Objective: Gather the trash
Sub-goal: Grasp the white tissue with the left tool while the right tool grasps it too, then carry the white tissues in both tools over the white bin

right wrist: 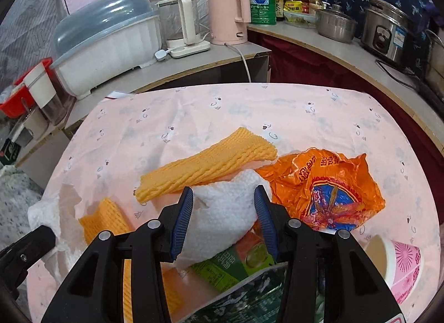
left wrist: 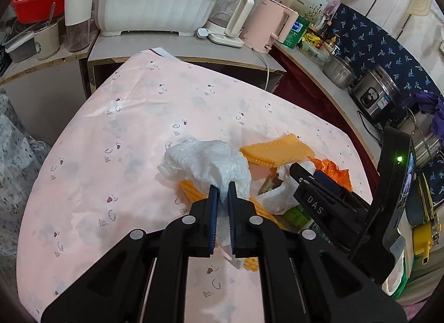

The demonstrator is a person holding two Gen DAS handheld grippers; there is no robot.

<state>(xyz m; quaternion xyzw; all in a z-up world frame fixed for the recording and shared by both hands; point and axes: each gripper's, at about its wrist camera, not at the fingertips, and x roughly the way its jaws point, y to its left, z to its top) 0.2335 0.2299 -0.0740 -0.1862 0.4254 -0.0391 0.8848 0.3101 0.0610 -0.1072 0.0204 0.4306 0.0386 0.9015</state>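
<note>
My left gripper (left wrist: pixel 223 187) is shut on a crumpled white paper towel (left wrist: pixel 205 159), which bulges out past its fingertips above the pink tablecloth (left wrist: pixel 111 156). My right gripper (right wrist: pixel 223 194) stands partly open, pointing down, with a second white tissue wad (right wrist: pixel 222 212) between its blue pads; whether the pads press on it is unclear. Under that wad lie an orange foam net (right wrist: pixel 205 164), a green drink carton (right wrist: pixel 236 262) and a crumpled orange plastic bag (right wrist: pixel 327 184). Another foam net (right wrist: pixel 105 220) lies to the left. In the left wrist view the right gripper (left wrist: pixel 302 173) reaches into the pile.
A pink paper cup (right wrist: pixel 399 264) lies on its side at the table's right edge. Behind the table a counter carries a covered dish box (right wrist: pixel 111 42), a glass kettle (right wrist: pixel 183 23), a pink kettle (right wrist: pixel 227 15), a steel pot (right wrist: pixel 335 24) and a rice cooker (right wrist: pixel 388 31).
</note>
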